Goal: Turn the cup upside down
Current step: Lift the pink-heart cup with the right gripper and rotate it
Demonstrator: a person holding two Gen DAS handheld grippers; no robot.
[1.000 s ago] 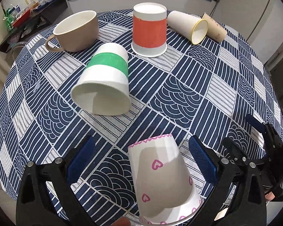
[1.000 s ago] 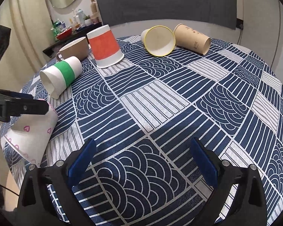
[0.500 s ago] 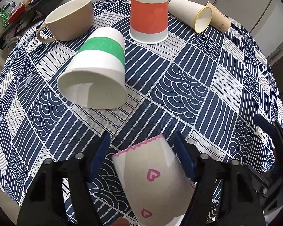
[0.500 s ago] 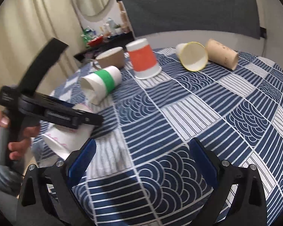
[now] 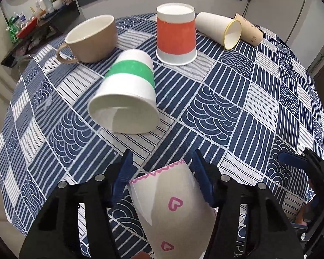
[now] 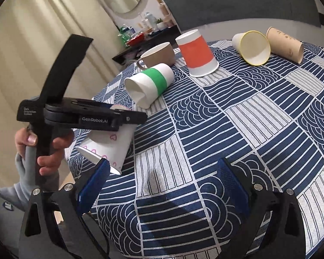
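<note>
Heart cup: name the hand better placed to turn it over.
Left. Its tongs already clamp the heart cup, lifted and tilted off the table. The right tongs hang open and apart from it.

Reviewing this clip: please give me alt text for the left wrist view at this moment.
The left gripper clamps its blue pads on a white paper cup with pink hearts. Beyond, on the navy patterned tablecloth, lies a green-banded paper cup on its side, an orange-banded paper cup inverted, and a beige mug upright.

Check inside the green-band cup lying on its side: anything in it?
The green-band cup lies with its mouth toward the left wrist camera. The visible inner wall is bare white, with only a shadow or crease. The deep end near the base is not clearly visible.
</note>
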